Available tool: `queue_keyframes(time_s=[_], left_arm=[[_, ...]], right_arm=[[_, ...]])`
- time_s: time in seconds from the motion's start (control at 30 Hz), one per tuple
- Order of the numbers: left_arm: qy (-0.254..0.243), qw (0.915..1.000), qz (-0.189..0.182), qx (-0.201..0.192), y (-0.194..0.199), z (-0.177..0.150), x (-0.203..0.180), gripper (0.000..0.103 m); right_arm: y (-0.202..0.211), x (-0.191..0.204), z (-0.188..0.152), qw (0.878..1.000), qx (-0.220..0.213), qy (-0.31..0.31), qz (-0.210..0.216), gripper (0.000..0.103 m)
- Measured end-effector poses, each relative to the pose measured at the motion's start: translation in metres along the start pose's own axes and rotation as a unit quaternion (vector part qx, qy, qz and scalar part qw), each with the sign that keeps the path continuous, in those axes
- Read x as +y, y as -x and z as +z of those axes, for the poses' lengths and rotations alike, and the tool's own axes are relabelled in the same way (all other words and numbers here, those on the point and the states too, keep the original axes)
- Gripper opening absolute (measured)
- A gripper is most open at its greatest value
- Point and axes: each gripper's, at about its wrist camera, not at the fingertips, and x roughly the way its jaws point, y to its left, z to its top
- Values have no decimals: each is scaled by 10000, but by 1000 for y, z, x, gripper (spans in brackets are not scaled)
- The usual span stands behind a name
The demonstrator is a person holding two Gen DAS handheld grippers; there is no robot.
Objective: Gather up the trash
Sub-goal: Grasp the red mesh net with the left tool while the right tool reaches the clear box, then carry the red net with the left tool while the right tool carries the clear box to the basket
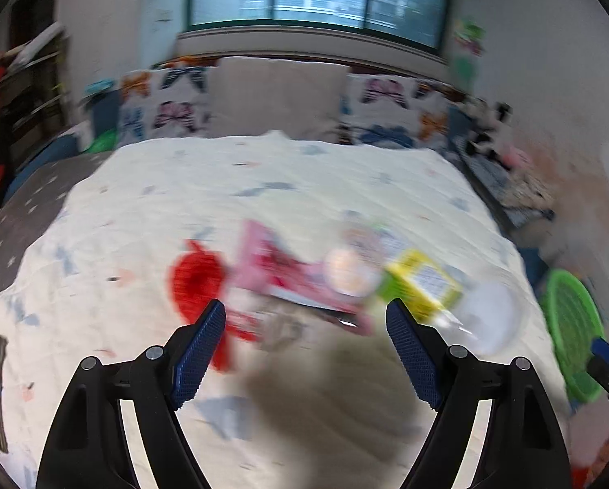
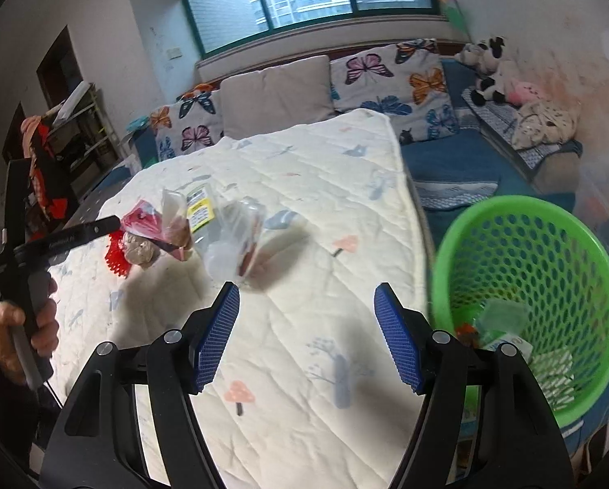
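A pile of trash lies on the cream quilt (image 2: pixel 304 187): a red mesh piece (image 1: pixel 196 281), a pink wrapper (image 1: pixel 280 273), a yellow-green carton (image 1: pixel 422 281), a crumpled brown paper (image 2: pixel 139 250) and clear plastic wrappers (image 2: pixel 239 236). My left gripper (image 1: pixel 306 318) is open just short of the pile; it also shows in the right wrist view (image 2: pixel 80 236). My right gripper (image 2: pixel 306 301) is open and empty over the quilt, right of the pile. The green mesh basket (image 2: pixel 524 224) stands beside the bed's right edge with some trash inside.
Butterfly pillows (image 2: pixel 390 77) and a beige cushion (image 2: pixel 280 93) line the bed's far end. Stuffed toys (image 2: pixel 488 69) and folded cloth lie on a blue mat at the right. Shelves (image 2: pixel 80 130) stand at the left wall.
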Motion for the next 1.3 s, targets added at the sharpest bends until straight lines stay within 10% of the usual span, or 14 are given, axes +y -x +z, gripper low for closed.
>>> queue_keyframes(time_s=[0.33,0.83,1.3], left_arm=[[940,9946,193,395,-48,14,80,68],[1142,9891,-394,842,-94,12,93,42],[1042,9932,-371,361,-49,7,95,24]], right_arm=[[-27,26,14,9996,153,182,165,69],[-68,43,28,9987,359,222,289,69],[-103,36,38,9974,561,-195,404,45]])
